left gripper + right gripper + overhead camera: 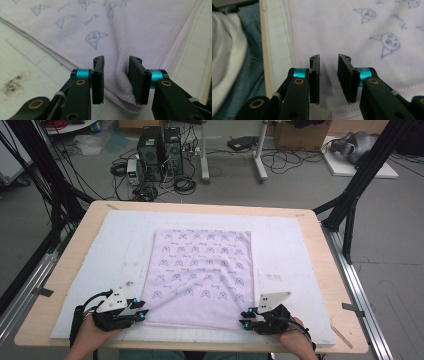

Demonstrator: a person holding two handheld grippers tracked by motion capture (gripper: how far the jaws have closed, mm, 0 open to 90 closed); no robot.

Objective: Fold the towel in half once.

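A pale lilac towel (pixel 200 275) printed with small blue cartoon faces lies spread on a white mat (pixel 295 250) that covers a wooden table (pixel 327 270); it sits at the mat's middle, its near edge close to the person. At the left, the left gripper (pixel 142 312), held in the left hand (pixel 92 332), sits at the towel's near left corner. In the left gripper view its jaws stand apart, and a raised fold of the towel (pixel 122 75) rises between them, touching the right jaw; the hemmed corner lies beneath them on the mat (pixel 27 62), which bears a dark smudge (pixel 12 83) at the left. A soft ridge runs from this corner toward the towel's middle. At the right, the right gripper (pixel 245 317), held in the right hand (pixel 295 340), sits at the near right corner. In the right gripper view its jaws also stand apart over the towel's hem (pixel 342 110), clamping nothing, with the flat cloth (pixel 342 32) beyond them. Whether they touch the cloth cannot be told. Blue denim (pixel 249 82) shows beyond the table edge.
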